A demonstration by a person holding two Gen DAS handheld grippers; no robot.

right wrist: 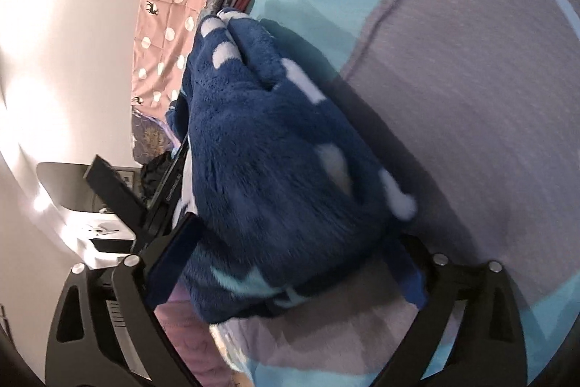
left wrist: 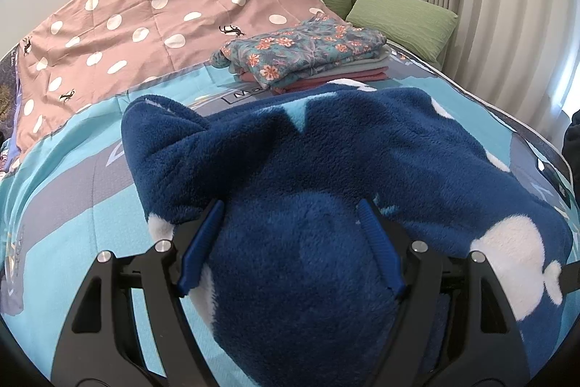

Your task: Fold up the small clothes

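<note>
A dark blue fleece garment (left wrist: 326, 147) with white spots lies bunched on the blue and grey bedspread (left wrist: 72, 191). My left gripper (left wrist: 290, 209) stands wide open around its near end, blue fingers (left wrist: 203, 242) on either side of the fleece. In the right wrist view the same fleece (right wrist: 275, 147) fills the space between my right gripper's (right wrist: 290, 260) spread fingers, and the view is tilted sideways. The other gripper's black frame (right wrist: 170, 184) shows at the left of the fleece.
A stack of folded clothes (left wrist: 304, 57) topped by a floral piece sits behind the fleece. A pink polka-dot sheet (left wrist: 145, 17) covers the far left of the bed. Green pillows (left wrist: 402, 20) and a curtain are at the right. A wall and small table show in the right view.
</note>
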